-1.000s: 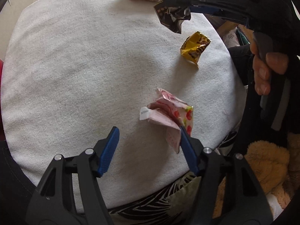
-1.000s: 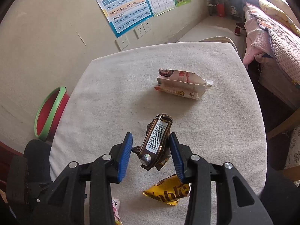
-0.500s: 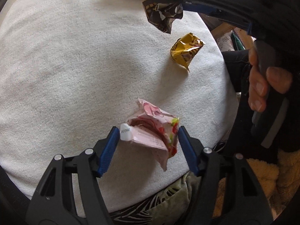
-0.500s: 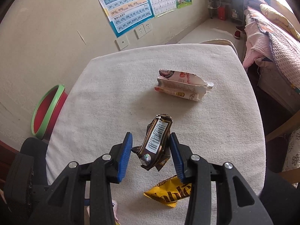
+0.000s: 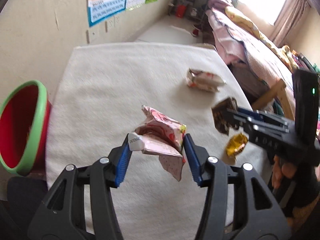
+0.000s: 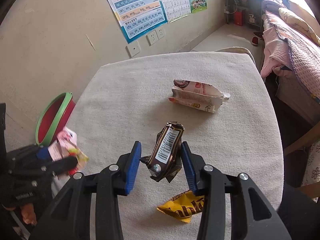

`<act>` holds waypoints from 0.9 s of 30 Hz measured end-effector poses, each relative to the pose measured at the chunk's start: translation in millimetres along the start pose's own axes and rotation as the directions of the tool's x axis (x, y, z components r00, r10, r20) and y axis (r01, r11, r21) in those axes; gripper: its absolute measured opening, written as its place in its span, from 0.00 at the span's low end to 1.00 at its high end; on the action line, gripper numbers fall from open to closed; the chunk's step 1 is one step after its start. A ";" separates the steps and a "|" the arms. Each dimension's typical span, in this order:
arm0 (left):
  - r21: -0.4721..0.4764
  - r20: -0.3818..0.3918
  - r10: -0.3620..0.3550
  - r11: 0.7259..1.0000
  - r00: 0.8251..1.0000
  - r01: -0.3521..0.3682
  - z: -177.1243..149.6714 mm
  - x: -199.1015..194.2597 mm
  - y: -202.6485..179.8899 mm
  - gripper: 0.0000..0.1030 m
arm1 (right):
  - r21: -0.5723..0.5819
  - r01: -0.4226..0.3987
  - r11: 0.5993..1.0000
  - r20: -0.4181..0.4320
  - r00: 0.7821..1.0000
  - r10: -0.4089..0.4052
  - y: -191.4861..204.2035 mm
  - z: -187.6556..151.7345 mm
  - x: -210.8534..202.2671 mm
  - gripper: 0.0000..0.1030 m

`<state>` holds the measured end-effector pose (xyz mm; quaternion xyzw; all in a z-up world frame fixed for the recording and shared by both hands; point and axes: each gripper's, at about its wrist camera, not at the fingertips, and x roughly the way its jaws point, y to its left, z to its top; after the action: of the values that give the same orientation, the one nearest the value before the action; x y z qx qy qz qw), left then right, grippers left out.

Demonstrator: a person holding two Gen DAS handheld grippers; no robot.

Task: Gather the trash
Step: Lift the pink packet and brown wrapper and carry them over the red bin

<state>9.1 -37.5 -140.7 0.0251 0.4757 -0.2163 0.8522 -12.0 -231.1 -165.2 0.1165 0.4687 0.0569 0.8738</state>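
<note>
At the bottom of the left wrist view, the left tool [image 5: 158,156] has its jaws closing on a crumpled pink snack wrapper [image 5: 162,138], both blue pads pressing its sides; the wrapper hangs lifted off the cloth-covered counter [image 5: 112,84]. In the right wrist view the right tool [image 6: 160,164] is clenched on a dark brown wrapper with a barcode label [image 6: 166,150], held upright and clear of the cloth. Just under that tool's right finger, low in the frame, a yellow candy wrapper [image 6: 182,206] lies flat on the counter near its near edge. Past the tools, the middle of the cloth is bare and gives open room across to the left edge. Toward the upper right of the counter a flattened white-and-red carton [image 6: 196,98] lies on its side, well apart from the yellow wrapper and short of the far edge. Off the counter's left edge, at the left of the frame, a red basin with a green rim [image 5: 24,124] stands tilted; the motion blur leaves it unclear whether it leans against the wall. Beyond the far edge are wall sockets [image 6: 156,37] and a pinyin poster [image 6: 138,8]; a bed [image 6: 296,46] runs close along the right edge.
</note>
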 end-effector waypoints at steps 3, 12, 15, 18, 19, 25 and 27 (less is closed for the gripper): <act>-0.005 0.090 0.052 0.999 0.995 -0.051 18.9 -18.1 9.9 0.49 | 0.011 -0.008 1.000 0.019 1.000 0.008 3.1 0.6 -6.5 0.39; -0.041 0.219 0.165 0.986 0.962 -0.160 37.9 -56.7 29.7 0.50 | 0.021 -0.037 0.999 0.125 0.992 0.034 24.8 15.8 -33.2 0.39; -0.065 0.237 0.189 0.982 0.953 -0.179 39.6 -67.8 40.7 0.50 | 0.000 -0.063 0.998 0.151 0.987 0.062 41.4 25.4 -39.1 0.39; -0.088 0.250 0.201 0.979 0.947 -0.185 40.6 -74.5 49.5 0.50 | -0.045 -0.086 0.995 0.174 0.980 0.093 62.3 34.3 -44.1 0.39; -0.094 0.253 0.204 0.978 0.946 -0.186 40.4 -76.7 53.1 0.50 | -0.060 -0.095 0.994 0.177 0.979 0.104 69.4 36.9 -44.6 0.39; -0.125 0.233 0.207 0.975 0.950 -0.182 31.1 -78.1 69.1 0.50 | -0.169 -0.028 0.985 0.132 0.990 0.051 80.3 39.0 -43.2 0.45; -0.133 0.220 0.197 0.976 0.955 -0.171 26.6 -75.8 71.0 0.50 | -0.133 -0.001 0.991 0.068 0.998 0.010 62.5 31.1 -37.3 0.55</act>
<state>23.8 46.3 -75.5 -0.0043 0.3799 -0.1103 0.9184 -6.2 -183.2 -102.5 0.0612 0.4333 0.0865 0.8950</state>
